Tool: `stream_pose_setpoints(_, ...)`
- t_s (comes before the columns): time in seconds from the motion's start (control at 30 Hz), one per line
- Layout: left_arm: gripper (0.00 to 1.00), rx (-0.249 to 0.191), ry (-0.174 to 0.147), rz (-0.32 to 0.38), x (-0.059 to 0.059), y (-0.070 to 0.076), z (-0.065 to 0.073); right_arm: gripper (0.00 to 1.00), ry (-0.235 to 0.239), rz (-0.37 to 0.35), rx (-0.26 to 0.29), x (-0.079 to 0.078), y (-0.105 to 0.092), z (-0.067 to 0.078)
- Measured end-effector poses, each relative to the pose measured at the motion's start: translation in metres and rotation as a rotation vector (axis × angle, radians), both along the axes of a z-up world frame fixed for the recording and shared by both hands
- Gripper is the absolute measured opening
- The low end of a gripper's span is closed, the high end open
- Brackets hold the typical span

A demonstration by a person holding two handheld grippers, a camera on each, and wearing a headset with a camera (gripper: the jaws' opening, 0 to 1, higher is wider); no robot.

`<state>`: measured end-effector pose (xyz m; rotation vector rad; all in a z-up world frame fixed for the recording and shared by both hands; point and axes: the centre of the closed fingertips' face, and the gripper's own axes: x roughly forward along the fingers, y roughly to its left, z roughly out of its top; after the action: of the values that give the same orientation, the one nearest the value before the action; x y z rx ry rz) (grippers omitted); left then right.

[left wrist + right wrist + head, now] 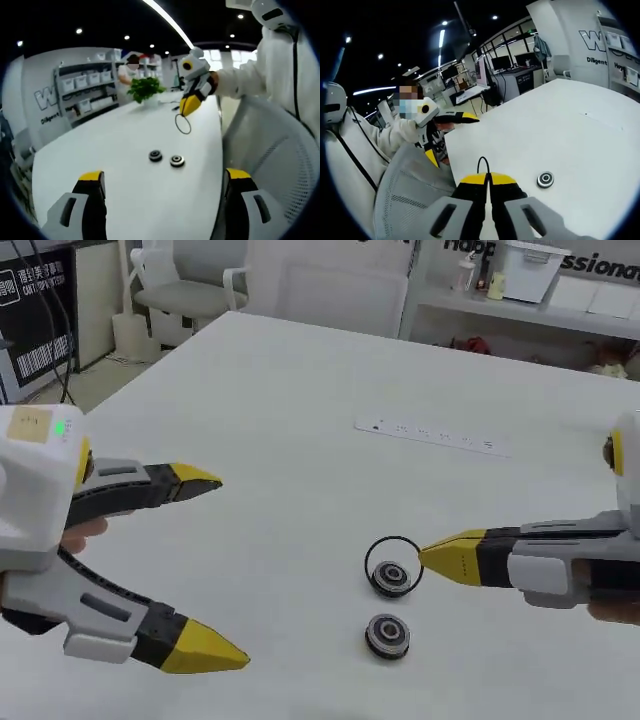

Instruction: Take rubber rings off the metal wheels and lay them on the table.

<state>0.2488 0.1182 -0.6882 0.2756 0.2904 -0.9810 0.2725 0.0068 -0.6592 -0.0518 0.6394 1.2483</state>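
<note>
Two metal wheels lie flat on the white table [250, 400], one [390, 579] just behind the other [387, 636]. My right gripper [426, 556] is shut on a thin black rubber ring [378, 546], which hangs from its yellow tips above the farther wheel. In the left gripper view the ring [183, 123] dangles clear of the table, with both wheels [155, 156] [177, 160] below it. My left gripper [218, 568] is held wide open at the left, well away from the wheels, with nothing between its fingers. One wheel [545, 179] shows beside the right gripper [489, 176].
A white power strip [430, 434] lies on the table behind the wheels. Chairs [185, 280] and shelves stand past the far edge. A potted plant [146, 90] sits at one end of the table. A mesh chair [270, 145] is beside the table.
</note>
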Motion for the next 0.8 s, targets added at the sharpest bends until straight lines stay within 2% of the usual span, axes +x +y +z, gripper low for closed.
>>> stream_pose_setpoints(0.23, 1.0, -0.003, 0.037, 0.037, -0.003, 0.014, -0.015, 0.0, 0.004, 0.053, -0.001, -0.006, 0.023, 0.003)
stream_pose_setpoints(0.4, 1.0, -0.008, 0.049, 0.051, -0.005, 0.018, -0.022, 0.0, 0.009, 0.089, -0.005, -0.01, 0.037, 0.001)
stream_pose_setpoints(0.5, 1.0, -0.017, 0.067, 0.064, -0.006, 0.022, -0.027, 0.0, 0.013, 0.117, -0.013, -0.013, 0.047, -0.005)
stream_pose_setpoints(0.8, 1.0, 0.006, 0.108, 0.079, -0.01, 0.029, -0.041, 0.0, 0.062, 0.166, -0.047, -0.015, 0.065, -0.033)
